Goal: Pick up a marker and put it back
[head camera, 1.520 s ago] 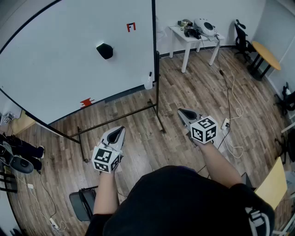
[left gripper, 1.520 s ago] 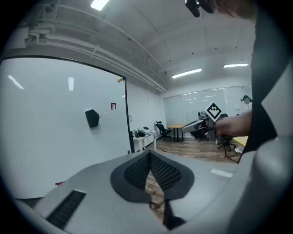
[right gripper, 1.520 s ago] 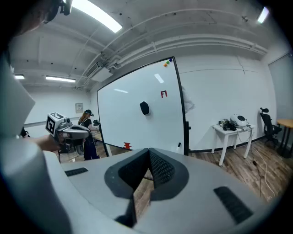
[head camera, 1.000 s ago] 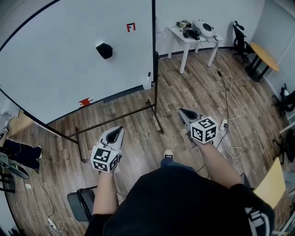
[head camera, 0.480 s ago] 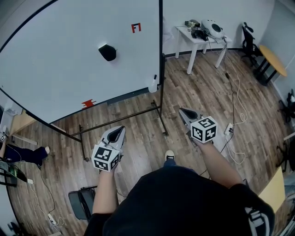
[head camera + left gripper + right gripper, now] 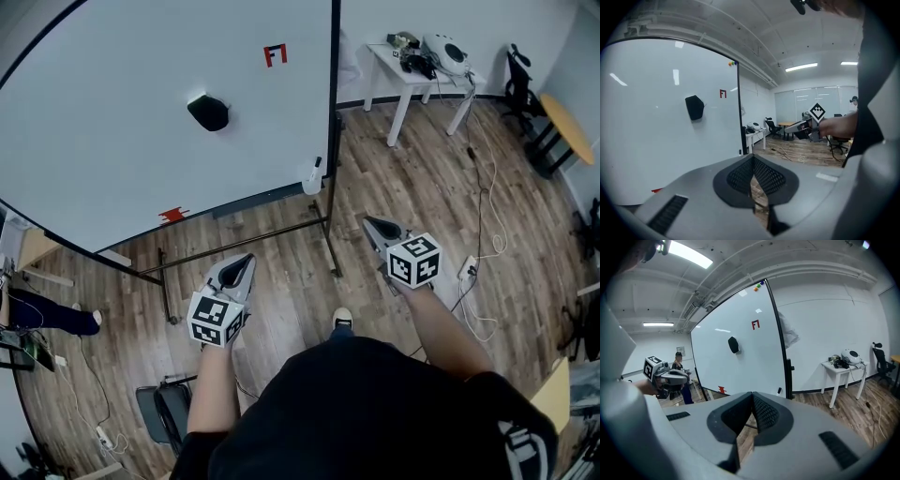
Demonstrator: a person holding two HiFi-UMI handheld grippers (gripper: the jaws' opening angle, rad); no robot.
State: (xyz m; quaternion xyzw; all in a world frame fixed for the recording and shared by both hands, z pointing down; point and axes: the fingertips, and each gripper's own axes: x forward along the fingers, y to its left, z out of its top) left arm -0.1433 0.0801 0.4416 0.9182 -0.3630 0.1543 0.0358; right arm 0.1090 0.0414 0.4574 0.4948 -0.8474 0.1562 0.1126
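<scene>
Grey-padded left gripper (image 6: 246, 261) closed tight, nothing between jaws. Right gripper (image 6: 371, 224) also pinched shut, empty. Both at lower centre of head view, well apart from board.

Likely marker: small dark-tipped white stick (image 6: 312, 176) at lower right corner of large white whiteboard on black stand (image 6: 112, 169); too small to confirm.

Judged light, stiff, with smooth and slippery plastic barrel; pinch crosswise at mid-barrel.

Brown wood-plank floor (image 6: 394, 187). White table (image 6: 398, 114) upper right. Loose white cable (image 6: 488, 228) at right.
</scene>
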